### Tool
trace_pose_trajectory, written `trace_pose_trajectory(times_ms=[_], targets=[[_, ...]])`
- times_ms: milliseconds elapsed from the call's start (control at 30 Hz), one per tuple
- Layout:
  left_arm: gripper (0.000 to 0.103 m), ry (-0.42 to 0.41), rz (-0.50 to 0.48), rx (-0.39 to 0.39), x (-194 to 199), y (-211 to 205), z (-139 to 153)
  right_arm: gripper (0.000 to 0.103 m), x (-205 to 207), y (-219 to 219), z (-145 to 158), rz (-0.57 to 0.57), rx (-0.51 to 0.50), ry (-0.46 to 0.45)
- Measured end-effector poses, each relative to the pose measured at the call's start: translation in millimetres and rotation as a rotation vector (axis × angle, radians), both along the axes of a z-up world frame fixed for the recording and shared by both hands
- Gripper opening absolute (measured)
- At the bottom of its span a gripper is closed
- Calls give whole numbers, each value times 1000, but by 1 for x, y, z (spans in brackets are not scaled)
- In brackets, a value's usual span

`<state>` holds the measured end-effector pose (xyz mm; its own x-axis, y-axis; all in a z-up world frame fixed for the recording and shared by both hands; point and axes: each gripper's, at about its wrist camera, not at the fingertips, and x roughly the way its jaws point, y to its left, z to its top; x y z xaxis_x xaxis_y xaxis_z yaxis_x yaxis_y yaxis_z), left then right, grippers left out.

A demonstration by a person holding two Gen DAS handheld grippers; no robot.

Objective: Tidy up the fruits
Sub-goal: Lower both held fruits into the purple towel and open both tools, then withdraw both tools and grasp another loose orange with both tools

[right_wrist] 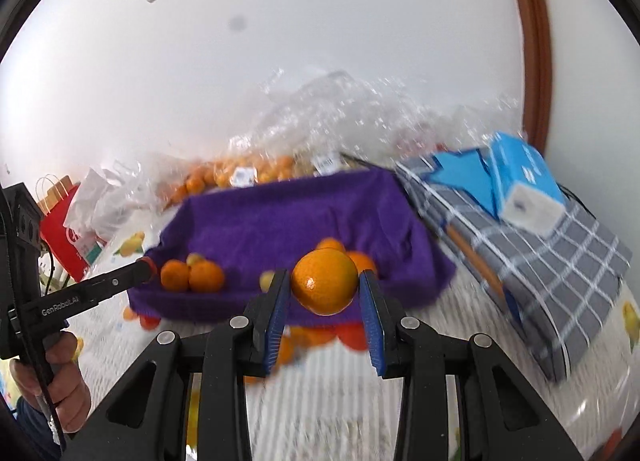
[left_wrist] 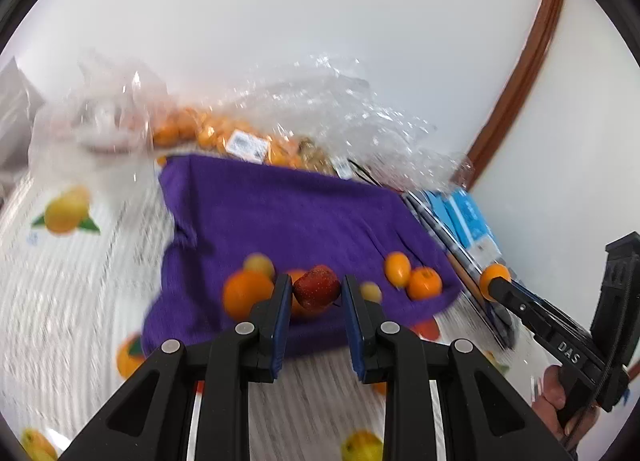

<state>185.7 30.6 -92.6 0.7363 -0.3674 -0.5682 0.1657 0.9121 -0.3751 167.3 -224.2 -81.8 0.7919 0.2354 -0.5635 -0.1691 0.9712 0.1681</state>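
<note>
Hands grip both tools from below. In the left wrist view the left gripper (left_wrist: 316, 293) points forward and downward over the table, its blue-padded jaws drawn narrow and clamped on a small red fruit (left_wrist: 317, 287), which hangs clear above a purple cloth (left_wrist: 280, 213). At the right edge of that view the right gripper (left_wrist: 496, 283) reaches in on a slant, an orange fruit at its tip, and part of a hand (left_wrist: 556, 389) wraps its handle.

The right wrist view shows the right gripper's jaws pressed on either side of an orange (right_wrist: 325, 281), also lifted above the cloth. At the left edge of this view the left gripper appears as a long black bar with a hand (right_wrist: 60, 377) around its grip.

On the purple cloth lie several loose fruits: two oranges (right_wrist: 192, 275) side by side with a small pale fruit (right_wrist: 195, 259) just behind them, and more orange fruits behind the held one. The cloth rests on a white tablecloth (left_wrist: 80, 281) printed with oranges and lemons. Behind it sit crumpled clear plastic bags (left_wrist: 340, 101), one holding many small oranges (left_wrist: 208, 133). To the right a grey checked cloth (right_wrist: 560, 261) carries a blue tissue pack (right_wrist: 524, 181). A red paper bag (right_wrist: 60, 229) stands at the left. A white wall (right_wrist: 320, 21) rises behind, with a brown wooden frame (right_wrist: 536, 41) at right.
</note>
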Motion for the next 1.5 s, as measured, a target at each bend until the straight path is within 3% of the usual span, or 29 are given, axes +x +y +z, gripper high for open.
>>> trace_pose_trajectory(times_ms=[333, 467, 600, 800, 1067, 1133, 1233, 1333, 1500], targets=[[24, -19, 49, -58, 38, -5, -9, 35, 56, 23, -12, 44, 7, 22], [24, -3, 57, -45, 42, -3, -21, 35, 65, 25, -26, 57, 43, 39], [24, 21, 70, -67, 46, 3, -28, 35, 70, 25, -37, 55, 25, 72], [24, 27, 67, -39, 48, -5, -33, 35, 75, 34, -50, 77, 0, 107], [24, 22, 62, 8, 46, -14, -37, 36, 77, 41, -65, 67, -60, 147], [31, 20, 53, 10, 46, -14, -37, 38, 73, 40, -62, 67, -63, 144], [46, -4, 56, 34, 42, -16, -33, 53, 61, 33, -54, 69, -37, 128], [46, -25, 59, 27, 38, -14, -28, 55, 43, 29, -48, 56, -28, 109], [46, -44, 67, -2, 33, -9, -22, 54, 15, 26, -52, 92, 18, 153]])
